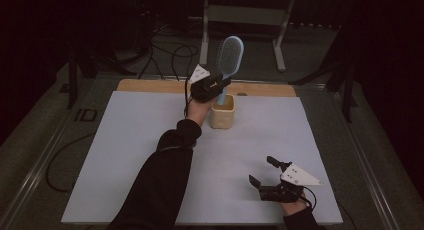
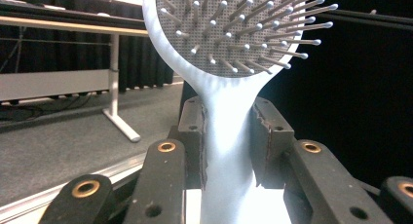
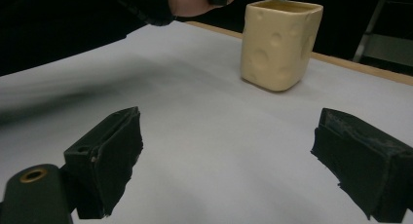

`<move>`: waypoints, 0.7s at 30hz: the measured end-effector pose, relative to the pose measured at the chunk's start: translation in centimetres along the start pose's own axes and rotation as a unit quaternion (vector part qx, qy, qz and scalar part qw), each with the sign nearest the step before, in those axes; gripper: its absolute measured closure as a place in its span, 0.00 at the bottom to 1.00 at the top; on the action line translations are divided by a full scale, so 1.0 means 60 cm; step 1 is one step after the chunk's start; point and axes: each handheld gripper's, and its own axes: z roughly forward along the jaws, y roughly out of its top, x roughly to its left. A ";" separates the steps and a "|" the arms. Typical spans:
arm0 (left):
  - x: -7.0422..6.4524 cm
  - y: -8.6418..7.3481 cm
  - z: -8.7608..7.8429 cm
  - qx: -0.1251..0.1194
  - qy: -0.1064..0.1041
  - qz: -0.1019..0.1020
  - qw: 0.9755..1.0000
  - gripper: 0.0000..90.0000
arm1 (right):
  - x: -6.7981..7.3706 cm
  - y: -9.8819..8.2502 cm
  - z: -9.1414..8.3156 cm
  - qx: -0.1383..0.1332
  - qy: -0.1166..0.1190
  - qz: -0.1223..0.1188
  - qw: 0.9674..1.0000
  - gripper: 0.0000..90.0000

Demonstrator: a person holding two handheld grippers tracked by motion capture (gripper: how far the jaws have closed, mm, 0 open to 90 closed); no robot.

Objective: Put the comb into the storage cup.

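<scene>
The room was dim, its surroundings nearly black; only the pale lilac table sheet [image 1: 150,155] caught soft overhead light. The sleeved arm cast a blurred shadow across it. The pale blue plastic hairbrush [image 2: 229,136] glared white near its base.

Smooth pale-blue plastic hairbrush [image 2: 226,131], glossy cream ceramic-looking cup [image 3: 279,44], matt white sheet [image 1: 150,140] over a wooden tabletop [image 1: 150,86].

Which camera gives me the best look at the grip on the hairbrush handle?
The left gripper view: both pads clamp the hairbrush at its handle. The high view shows the brush upright over the cup; the right gripper view catches just the handle's tip.
</scene>
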 end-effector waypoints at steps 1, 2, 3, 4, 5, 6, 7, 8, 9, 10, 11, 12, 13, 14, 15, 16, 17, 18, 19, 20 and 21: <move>0.000 -0.003 0.000 -0.002 -0.002 -0.003 1.000 0.78 | 0.000 0.000 0.000 0.000 0.000 0.000 1.000 0.11; -0.001 -0.006 0.000 0.000 0.000 -0.002 1.000 0.78 | 0.000 0.000 0.000 0.000 0.000 0.000 1.000 0.11; -0.003 -0.009 0.001 0.000 0.003 0.001 1.000 0.78 | 0.000 0.000 0.000 0.001 0.000 -0.001 1.000 0.11; -0.005 -0.012 0.002 0.003 0.007 0.005 1.000 0.78 | 0.000 0.000 0.000 0.000 0.000 -0.001 1.000 0.11; -0.007 -0.014 0.002 0.005 0.012 0.011 1.000 0.78 | 0.000 0.000 0.000 0.001 0.000 -0.001 1.000 0.11; -0.007 -0.017 0.002 0.007 0.013 0.014 1.000 0.78 | 0.000 0.000 0.000 0.001 0.000 -0.002 1.000 0.11; -0.007 -0.019 0.002 0.010 0.013 0.014 1.000 0.78 | 0.000 0.000 0.000 0.001 0.000 -0.001 1.000 0.11; -0.008 -0.021 0.002 0.010 0.016 0.017 1.000 0.78 | 0.000 0.000 0.000 0.001 0.001 -0.001 1.000 0.11; -0.008 -0.023 0.002 0.011 0.015 0.014 1.000 0.78 | 0.000 0.000 0.000 0.001 0.001 -0.001 1.000 0.11; -0.008 -0.025 0.001 0.011 0.017 0.012 1.000 0.78 | 0.000 -0.001 0.000 0.001 0.001 -0.001 1.000 0.11; -0.009 -0.026 0.001 0.012 0.019 0.012 1.000 0.78 | 0.000 -0.001 0.000 0.002 0.001 -0.001 1.000 0.11; -0.009 -0.028 0.001 0.012 0.018 0.010 1.000 0.78 | 0.000 -0.001 0.000 0.002 0.002 0.000 1.000 0.11; -0.011 -0.030 0.000 0.013 0.020 0.011 1.000 0.78 | 0.000 -0.001 0.001 0.001 0.001 -0.001 1.000 0.11; -0.011 -0.032 0.000 0.013 0.021 0.012 1.000 0.78 | 0.000 -0.001 0.001 0.002 0.001 -0.002 1.000 0.11; -0.012 -0.035 -0.001 0.016 0.022 0.012 1.000 0.78 | 0.000 -0.001 0.001 0.001 0.002 -0.002 1.000 0.11; -0.012 -0.036 -0.001 0.017 0.025 0.013 0.999 0.78 | 0.000 -0.001 0.001 0.001 0.002 -0.002 1.000 0.11; -0.012 -0.038 -0.001 0.020 0.024 0.013 0.999 0.78 | 0.000 -0.001 0.001 0.002 0.002 -0.002 1.000 0.11; -0.013 -0.040 -0.001 0.022 0.024 0.013 0.999 0.78 | 0.000 -0.001 0.001 0.003 0.002 -0.003 1.000 0.11; -0.014 -0.041 -0.001 0.025 0.026 0.017 0.999 0.78 | 0.001 -0.001 0.001 0.002 0.002 -0.003 1.000 0.11; -0.015 -0.043 -0.001 0.029 0.025 0.022 0.999 0.78 | 0.001 -0.001 0.001 0.002 0.002 -0.003 1.000 0.11; -0.017 -0.045 -0.001 0.031 0.025 0.027 0.999 0.78 | 0.001 0.000 0.001 0.001 0.002 -0.003 1.000 0.11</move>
